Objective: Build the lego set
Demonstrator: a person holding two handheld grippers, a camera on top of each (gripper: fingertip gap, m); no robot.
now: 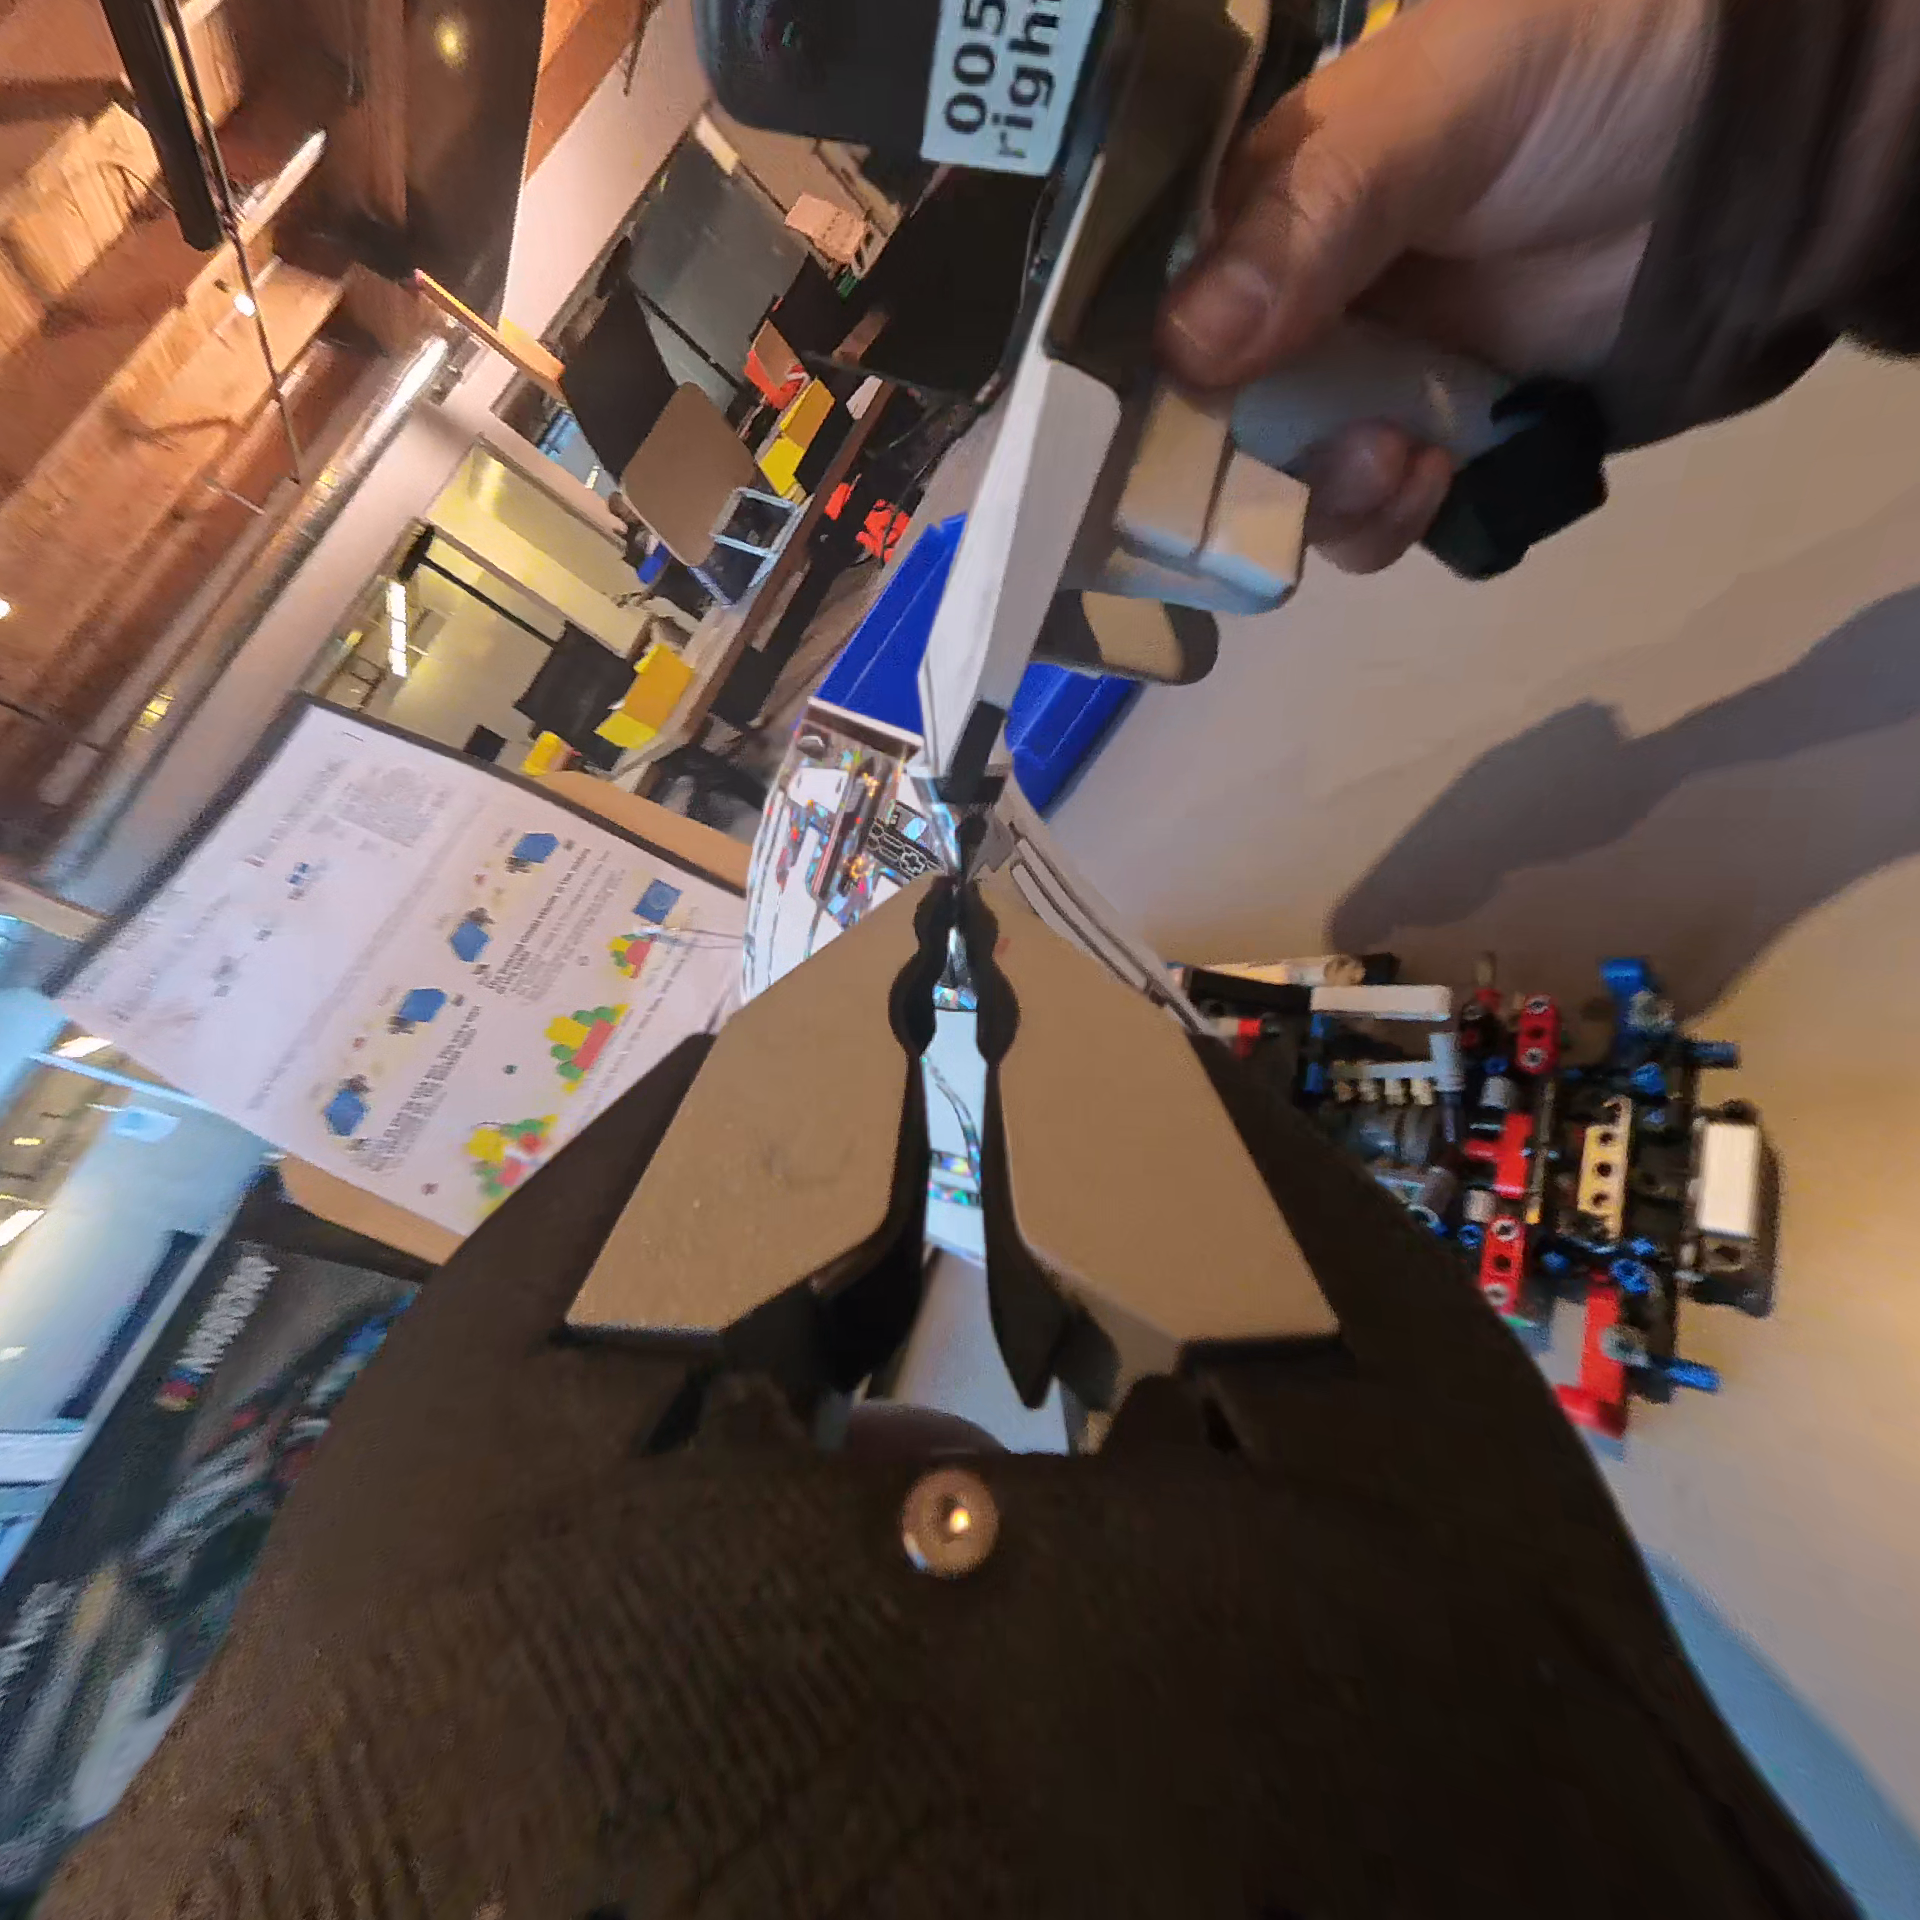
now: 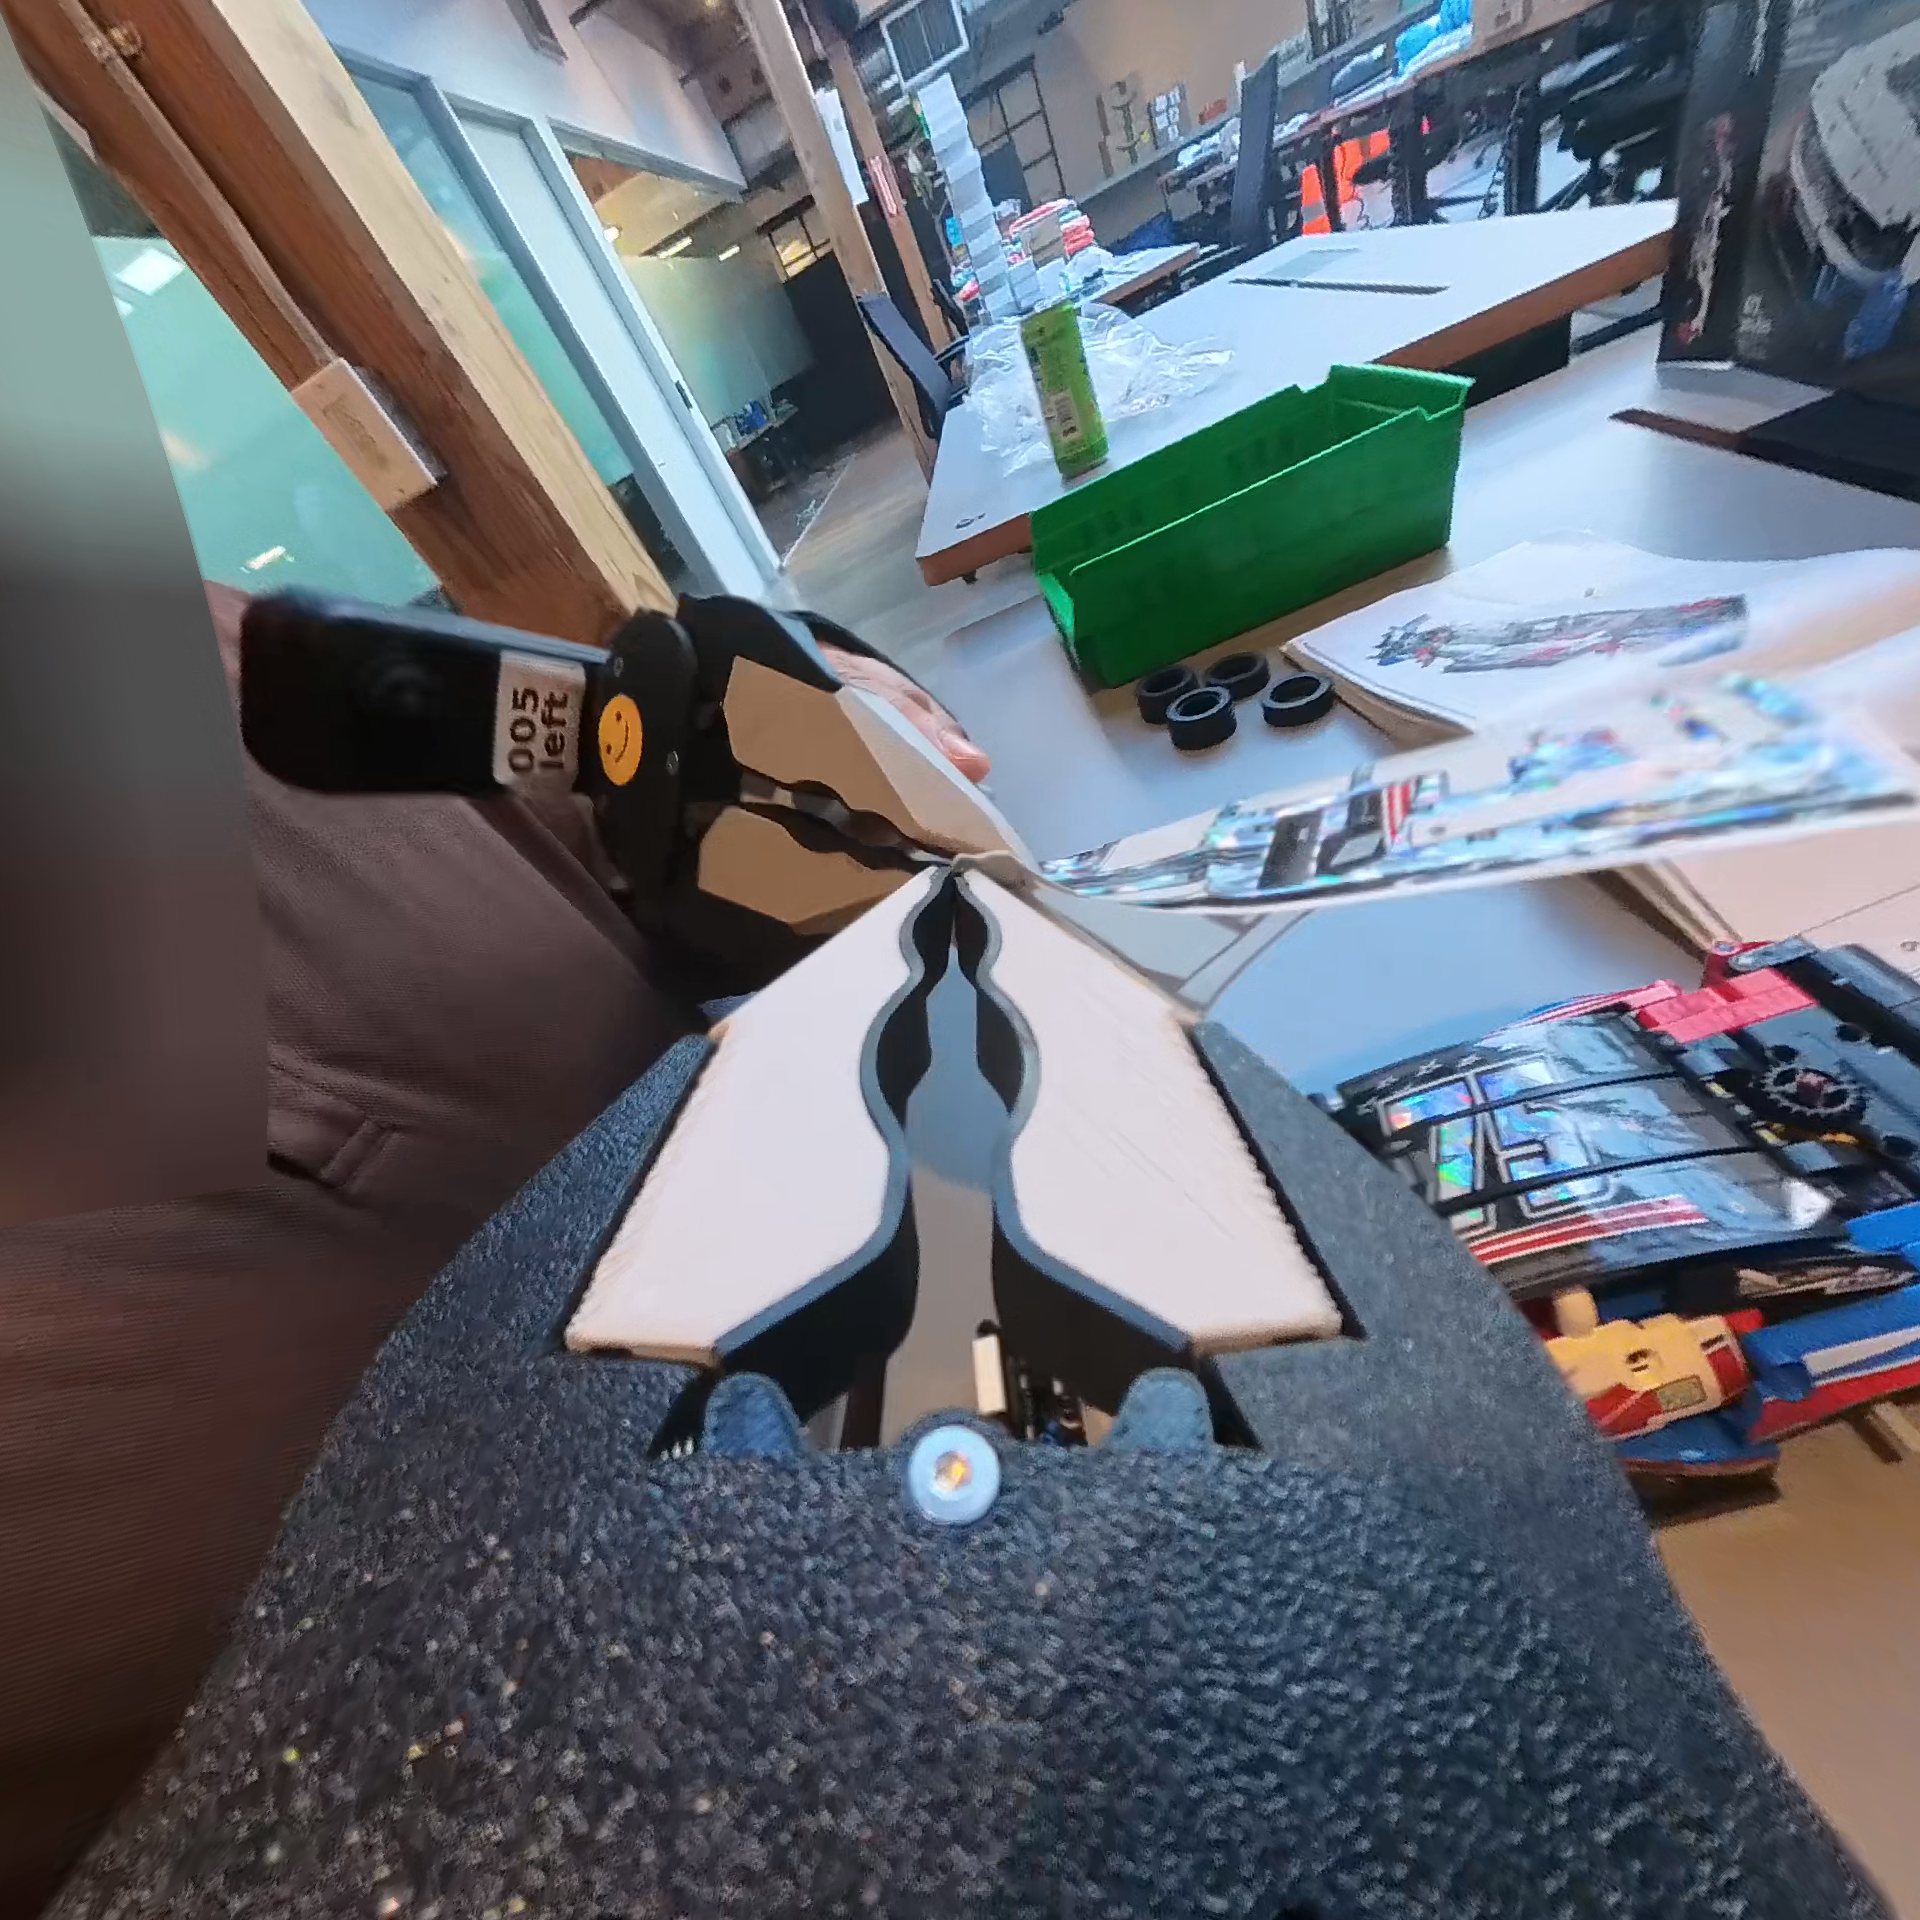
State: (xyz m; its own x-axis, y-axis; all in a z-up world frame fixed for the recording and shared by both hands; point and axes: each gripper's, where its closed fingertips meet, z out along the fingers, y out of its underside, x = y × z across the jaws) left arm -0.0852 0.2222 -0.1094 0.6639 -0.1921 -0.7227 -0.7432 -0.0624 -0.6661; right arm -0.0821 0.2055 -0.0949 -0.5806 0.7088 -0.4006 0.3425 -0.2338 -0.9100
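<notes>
Right wrist view only: green bin

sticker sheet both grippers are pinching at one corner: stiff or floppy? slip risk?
The sticker sheet stretches out nearly flat from the right gripper and the left gripper, so probably semi-stiff and light. Its glossy holographic face looks slick; a corner-only pinch could slip or peel. Thin edge, likely creases if twisted.
</notes>
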